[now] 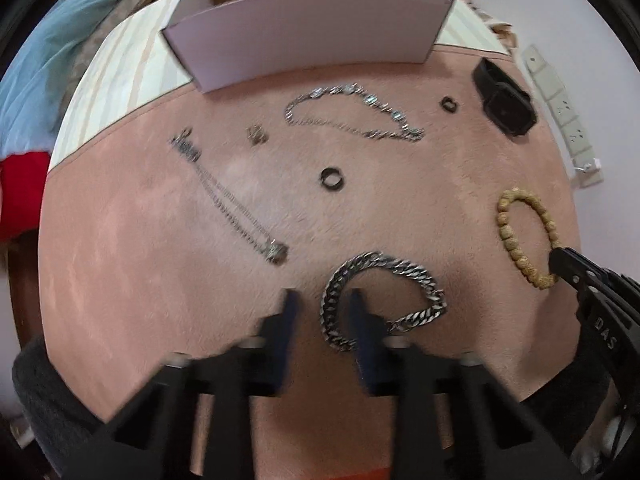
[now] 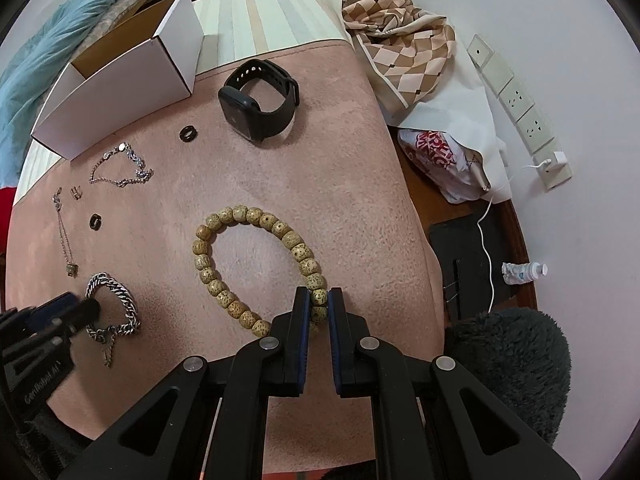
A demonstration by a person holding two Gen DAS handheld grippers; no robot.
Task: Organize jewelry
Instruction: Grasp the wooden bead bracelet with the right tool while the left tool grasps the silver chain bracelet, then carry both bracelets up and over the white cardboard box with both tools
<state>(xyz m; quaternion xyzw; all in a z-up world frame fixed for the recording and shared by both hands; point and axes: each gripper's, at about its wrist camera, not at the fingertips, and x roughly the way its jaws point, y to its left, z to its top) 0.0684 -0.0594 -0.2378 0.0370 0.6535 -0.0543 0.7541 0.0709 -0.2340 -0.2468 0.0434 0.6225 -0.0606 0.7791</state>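
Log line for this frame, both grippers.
left gripper: open, straddling chain bracelet | right gripper: shut on bead bracelet

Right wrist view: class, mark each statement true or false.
1. The right gripper has its jaws shut on the bead bracelet. True.
2. The black watch lies inside the white box. False: it lies on the pink mat, beside the box.
3. Two dark rings lie on the mat. True.
4. The bead bracelet is made of silver links. False: its beads are tan; the chain bracelet is silver.
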